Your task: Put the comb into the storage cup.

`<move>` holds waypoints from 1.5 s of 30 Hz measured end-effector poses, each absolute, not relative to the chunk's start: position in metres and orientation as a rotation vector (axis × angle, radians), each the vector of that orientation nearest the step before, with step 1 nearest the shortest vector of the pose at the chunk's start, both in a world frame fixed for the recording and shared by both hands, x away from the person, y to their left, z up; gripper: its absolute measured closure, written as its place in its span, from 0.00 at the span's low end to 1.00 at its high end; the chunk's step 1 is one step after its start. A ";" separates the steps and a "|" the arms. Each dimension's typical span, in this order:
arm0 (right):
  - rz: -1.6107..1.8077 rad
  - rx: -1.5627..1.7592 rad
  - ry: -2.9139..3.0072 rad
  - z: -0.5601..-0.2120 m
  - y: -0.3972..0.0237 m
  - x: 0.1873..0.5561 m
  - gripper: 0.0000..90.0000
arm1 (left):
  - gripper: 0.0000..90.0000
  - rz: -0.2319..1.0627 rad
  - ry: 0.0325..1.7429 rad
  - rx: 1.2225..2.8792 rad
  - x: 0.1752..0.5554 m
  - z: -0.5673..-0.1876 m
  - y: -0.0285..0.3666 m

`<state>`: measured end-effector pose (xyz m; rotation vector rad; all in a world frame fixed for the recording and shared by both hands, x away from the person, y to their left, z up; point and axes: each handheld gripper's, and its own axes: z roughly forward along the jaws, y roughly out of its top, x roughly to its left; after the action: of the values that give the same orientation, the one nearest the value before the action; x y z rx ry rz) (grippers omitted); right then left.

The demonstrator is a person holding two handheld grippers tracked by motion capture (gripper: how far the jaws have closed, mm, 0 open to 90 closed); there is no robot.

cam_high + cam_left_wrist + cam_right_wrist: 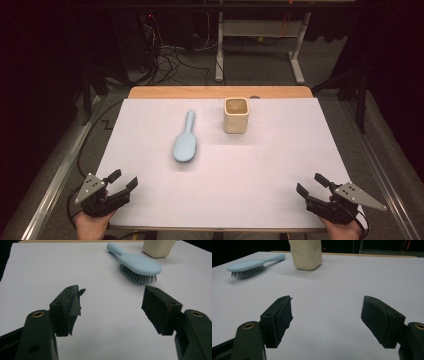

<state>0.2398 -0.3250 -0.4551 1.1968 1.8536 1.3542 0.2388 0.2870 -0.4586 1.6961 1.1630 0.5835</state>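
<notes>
- Jaws first: on my left gripper (123, 181) they stand spread wide with nothing between them, and on my right gripper (310, 183) they are spread too, also bare.
- Both grippers sit low at the near edge of the table, well apart from each other, one at each near corner, each angled inward toward the middle.
- Ahead of the left jaws and off toward the centre lies the light blue hairbrush (185, 141), bristles down, well apart from either gripper.
- Its long axis runs nearly away from me: the oval head is the near end, the handle points to the far edge.
- My left gripper is the nearer of the two, so I judge the reach belongs to that side.
- Just beside the handle's end, toward the right, stands the cream square cup (236, 115), upright, mouth open, not touching the brush.
- The surface is a white sheet (280, 165) over a wooden tabletop (175, 92), flat and uncluttered.
- Beyond it the room is dark: cables on the floor (172, 60) and a white desk frame (260, 45).
</notes>
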 end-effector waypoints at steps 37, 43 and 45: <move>1.377 1.215 1.819 -0.455 -0.328 0.236 0.28 | 0.40 0.542 1.135 1.693 0.244 -0.445 0.269; 1.377 1.212 1.824 -0.455 -0.328 0.236 0.28 | 0.41 0.527 1.122 1.684 0.247 -0.440 0.266; 1.381 1.213 1.817 -0.454 -0.328 0.236 0.28 | 0.42 0.525 1.119 1.677 0.247 -0.438 0.265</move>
<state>0.2358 -0.3277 -0.4544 1.2129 1.8168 1.3810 0.2473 0.2652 -0.4376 1.6766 1.1186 0.5253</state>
